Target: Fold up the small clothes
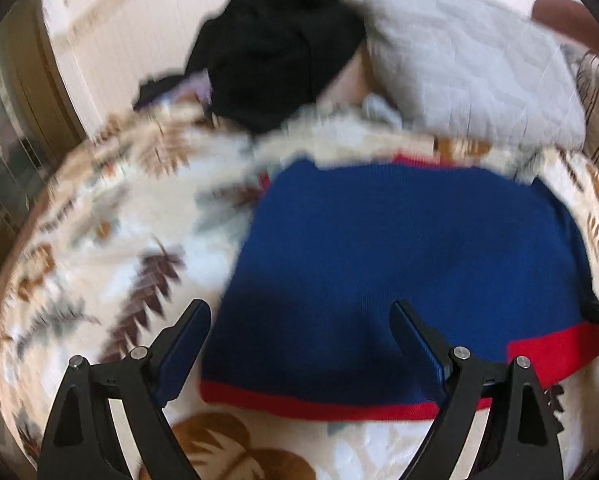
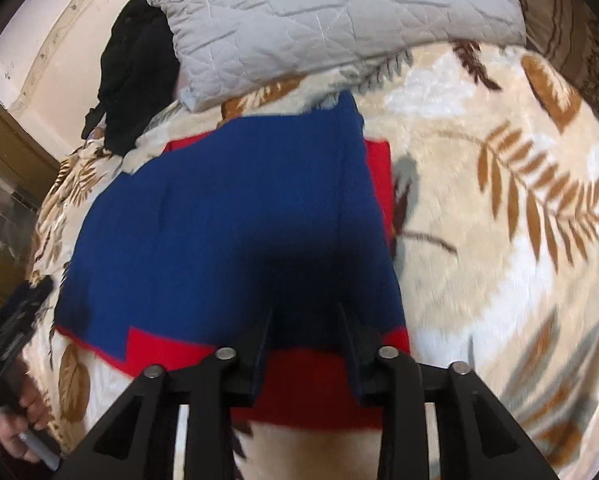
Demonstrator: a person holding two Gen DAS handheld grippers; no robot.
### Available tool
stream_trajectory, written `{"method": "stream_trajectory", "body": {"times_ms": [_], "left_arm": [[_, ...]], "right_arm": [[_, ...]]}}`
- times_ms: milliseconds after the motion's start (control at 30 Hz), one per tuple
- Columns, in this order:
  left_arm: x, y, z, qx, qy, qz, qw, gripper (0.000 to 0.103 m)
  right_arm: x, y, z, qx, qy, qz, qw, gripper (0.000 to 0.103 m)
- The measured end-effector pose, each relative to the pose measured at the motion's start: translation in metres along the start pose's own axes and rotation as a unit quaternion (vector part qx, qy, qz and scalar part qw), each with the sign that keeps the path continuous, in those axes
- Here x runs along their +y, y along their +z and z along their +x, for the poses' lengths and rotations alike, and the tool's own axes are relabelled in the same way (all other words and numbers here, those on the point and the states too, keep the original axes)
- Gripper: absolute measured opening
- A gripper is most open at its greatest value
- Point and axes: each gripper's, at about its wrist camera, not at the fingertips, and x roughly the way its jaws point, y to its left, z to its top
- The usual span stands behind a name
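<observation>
Folded blue sweater [image 1: 399, 248] lies on leaf-print blanket [image 1: 111, 216], both grippers above.

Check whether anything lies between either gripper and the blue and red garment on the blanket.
Nothing visible does. The left gripper stands open right over the near edge of the blue and red garment, and the right gripper is over its red hem. The black clothes and grey pillow lie beyond it.

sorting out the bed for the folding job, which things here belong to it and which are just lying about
Part of the job: blue and red knit garment, left hand-held gripper, right hand-held gripper.

Just lying about: black clothing heap, grey quilted pillow, leaf-print blanket.
</observation>
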Motion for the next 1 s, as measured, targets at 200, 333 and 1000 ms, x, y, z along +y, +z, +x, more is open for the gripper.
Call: {"method": "stream_trajectory", "body": {"times_ms": [200, 333, 1000], "left_arm": [[-0.006, -0.015, 0.022, 0.046, 0.019, -0.007, 0.9987, 0.091], [-0.009, -0.020, 0.003, 0.032, 0.015, -0.006, 0.9994, 0.091], [0.012, -0.037, 0.027, 0.077, 0.047, -0.021, 0.9957, 0.092]], "right_arm": [[-0.007, -0.022, -0.020, -0.014, 0.012, 0.004, 1.000, 0.044], [-0.011, -0.030, -0.044, -0.053, 0.041, 0.011, 0.998, 0.044], [-0.007, -0.025, -0.026, -0.014, 0.106, 0.034, 0.994, 0.045]]}}
